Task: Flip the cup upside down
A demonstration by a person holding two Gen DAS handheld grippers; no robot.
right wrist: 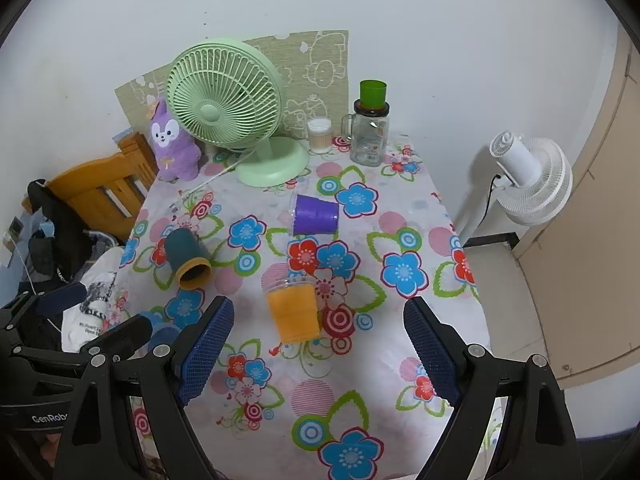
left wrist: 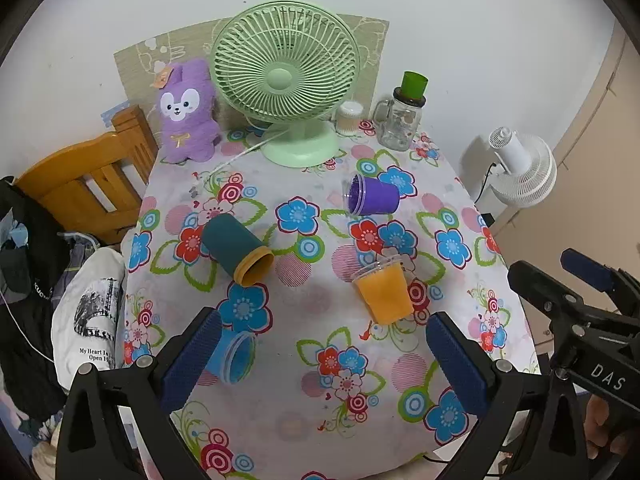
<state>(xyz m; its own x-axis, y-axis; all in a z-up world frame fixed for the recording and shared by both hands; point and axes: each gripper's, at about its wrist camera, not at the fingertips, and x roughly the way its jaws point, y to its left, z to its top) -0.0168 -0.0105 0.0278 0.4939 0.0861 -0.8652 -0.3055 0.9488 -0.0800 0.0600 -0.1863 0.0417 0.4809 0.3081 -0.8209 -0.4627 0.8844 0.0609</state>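
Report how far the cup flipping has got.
Nothing looks done: the orange cup, purple cup, dark teal cup and blue cup all lie on their sides on the floral tablecloth, none mouth-down. In hand: nothing; the left tongs and right tongs are both open and empty above the table. Left: grasp a cup and set it upside down.

A green desk fan [left wrist: 286,80] stands at the back of the bench [left wrist: 320,400] (floral cloth), a purple plush rabbit [left wrist: 186,112] beside it; a white floor fan [left wrist: 524,168] stands apart.
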